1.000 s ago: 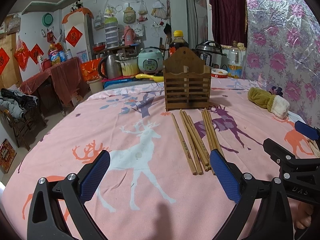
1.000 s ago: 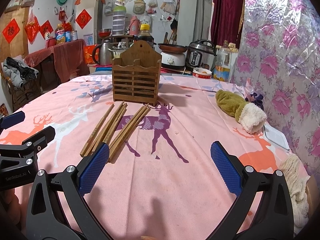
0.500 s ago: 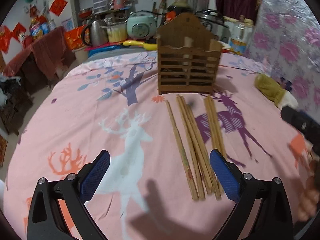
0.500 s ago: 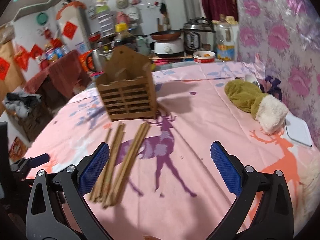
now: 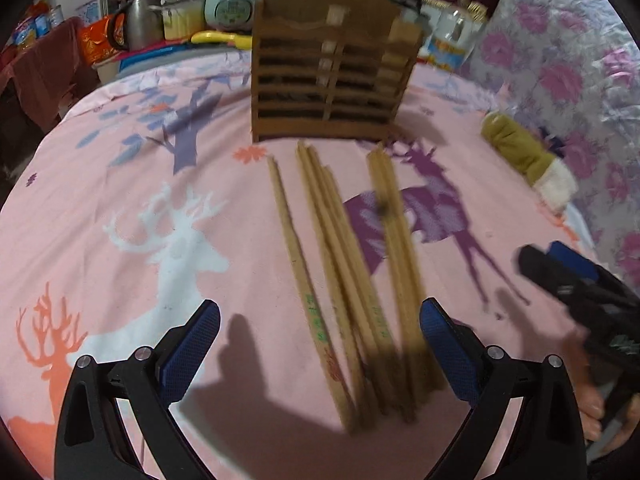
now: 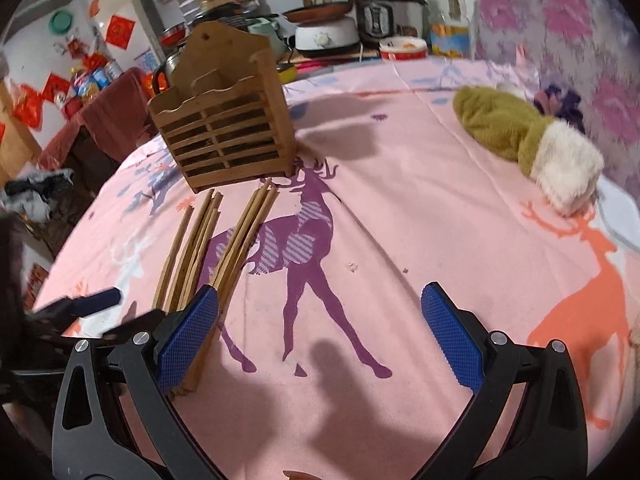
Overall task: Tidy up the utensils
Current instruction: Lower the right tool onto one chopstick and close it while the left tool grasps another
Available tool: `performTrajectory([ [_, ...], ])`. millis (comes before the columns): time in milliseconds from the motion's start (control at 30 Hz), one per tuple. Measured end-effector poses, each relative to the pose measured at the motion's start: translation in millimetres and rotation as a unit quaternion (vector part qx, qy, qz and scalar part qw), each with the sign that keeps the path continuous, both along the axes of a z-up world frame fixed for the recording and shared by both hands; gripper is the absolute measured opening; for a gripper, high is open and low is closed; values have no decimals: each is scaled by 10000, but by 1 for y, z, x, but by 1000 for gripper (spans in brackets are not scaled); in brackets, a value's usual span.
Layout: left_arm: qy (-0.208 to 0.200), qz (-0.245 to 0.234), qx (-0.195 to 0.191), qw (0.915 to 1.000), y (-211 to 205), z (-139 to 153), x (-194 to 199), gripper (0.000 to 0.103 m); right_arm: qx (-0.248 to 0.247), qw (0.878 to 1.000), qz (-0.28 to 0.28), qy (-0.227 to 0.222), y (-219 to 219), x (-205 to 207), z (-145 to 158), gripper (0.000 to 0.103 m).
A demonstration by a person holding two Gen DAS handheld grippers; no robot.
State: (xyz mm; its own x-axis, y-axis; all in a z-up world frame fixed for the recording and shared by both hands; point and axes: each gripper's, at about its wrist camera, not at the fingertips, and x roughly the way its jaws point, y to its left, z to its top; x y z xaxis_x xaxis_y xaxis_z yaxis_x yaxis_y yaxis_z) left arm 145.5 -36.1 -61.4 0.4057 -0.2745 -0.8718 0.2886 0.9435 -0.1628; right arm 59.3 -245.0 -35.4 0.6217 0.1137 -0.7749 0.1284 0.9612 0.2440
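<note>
Grippers low over the table, left gripper wide apart astride chopsticks, right gripper likewise apart.

chopsticks: green and red printed marks near the thick ends, too blurred to read
red paper squares: on the white cabinet and wall at the back, any characters unreadable
bottle label: blue-orange, no legible text
cooker panel: display there, digits not readable
result: no readable text anywhere
</note>
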Motion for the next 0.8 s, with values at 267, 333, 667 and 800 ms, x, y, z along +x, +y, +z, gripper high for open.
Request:
performTrajectory([
  [267, 33, 805, 51, 9967, 44, 1, 14, 97, 18, 10000, 23, -12, 1, 4, -2, 98],
  [333, -67, 970, 160, 9951, 51, 4, 15, 97, -80, 9998, 176, -29, 8, 4, -3, 98],
  [667, -5, 1143, 82, 9934, 63, 5, 20, 97, -883, 9883, 1145, 480, 62, 32, -30, 97],
  [800, -12, 1134, 96, 9935, 62, 6, 18, 97, -1181, 9909, 464, 449, 33, 35, -24, 96],
])
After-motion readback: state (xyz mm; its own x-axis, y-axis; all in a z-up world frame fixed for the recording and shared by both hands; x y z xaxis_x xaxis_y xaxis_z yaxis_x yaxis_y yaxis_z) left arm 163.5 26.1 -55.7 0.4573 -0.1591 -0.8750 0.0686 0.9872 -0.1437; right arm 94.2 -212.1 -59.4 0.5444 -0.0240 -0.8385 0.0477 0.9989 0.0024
